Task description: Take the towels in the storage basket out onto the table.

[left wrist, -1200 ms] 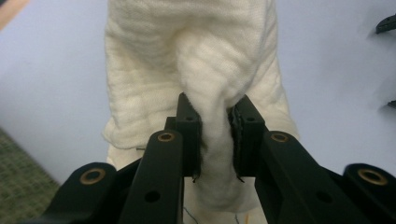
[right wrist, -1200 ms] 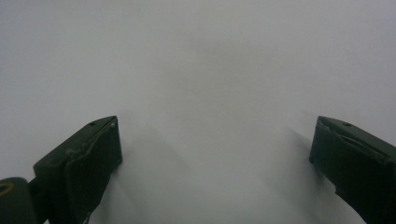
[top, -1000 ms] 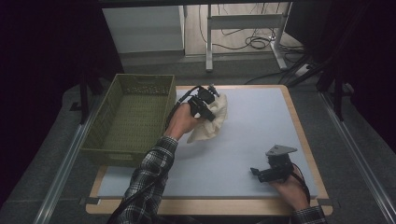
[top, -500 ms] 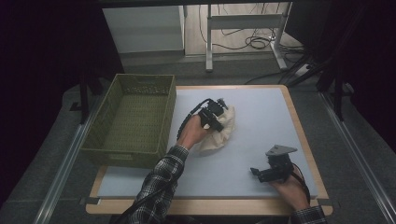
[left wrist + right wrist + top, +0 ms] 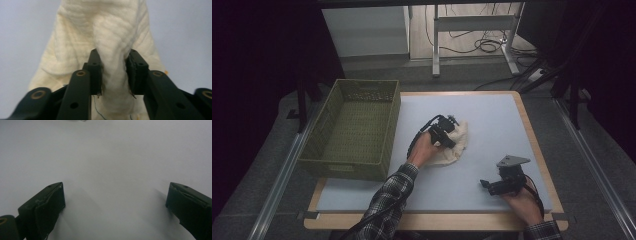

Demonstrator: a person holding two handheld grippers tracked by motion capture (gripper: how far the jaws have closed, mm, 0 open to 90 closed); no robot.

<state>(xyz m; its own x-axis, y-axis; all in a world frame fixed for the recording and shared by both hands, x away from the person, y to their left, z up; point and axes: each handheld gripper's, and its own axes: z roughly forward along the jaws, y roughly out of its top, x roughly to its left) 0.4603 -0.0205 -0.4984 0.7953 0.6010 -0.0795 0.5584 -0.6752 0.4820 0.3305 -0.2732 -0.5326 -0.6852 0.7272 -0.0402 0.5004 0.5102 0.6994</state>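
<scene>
The left claw [image 5: 113, 72], its jaws just easing apart, pinches a fold of the cream cloth [image 5: 105, 32] lying ahead on the mat.

Plaid sleeves [image 5: 387, 200], black grippers w/ brass-ringed screw holes, right gripper [image 5: 497, 186] w/ grey triangular plate.

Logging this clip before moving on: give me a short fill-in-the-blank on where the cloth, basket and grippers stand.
1. A fold of the cream cloth lies between the jaws of the ____ gripper.
2. The green basket sits at the table's ____ edge in the high view.
3. The right gripper has its jaws ____, nothing between them.

Missing words: left; left; open
</scene>
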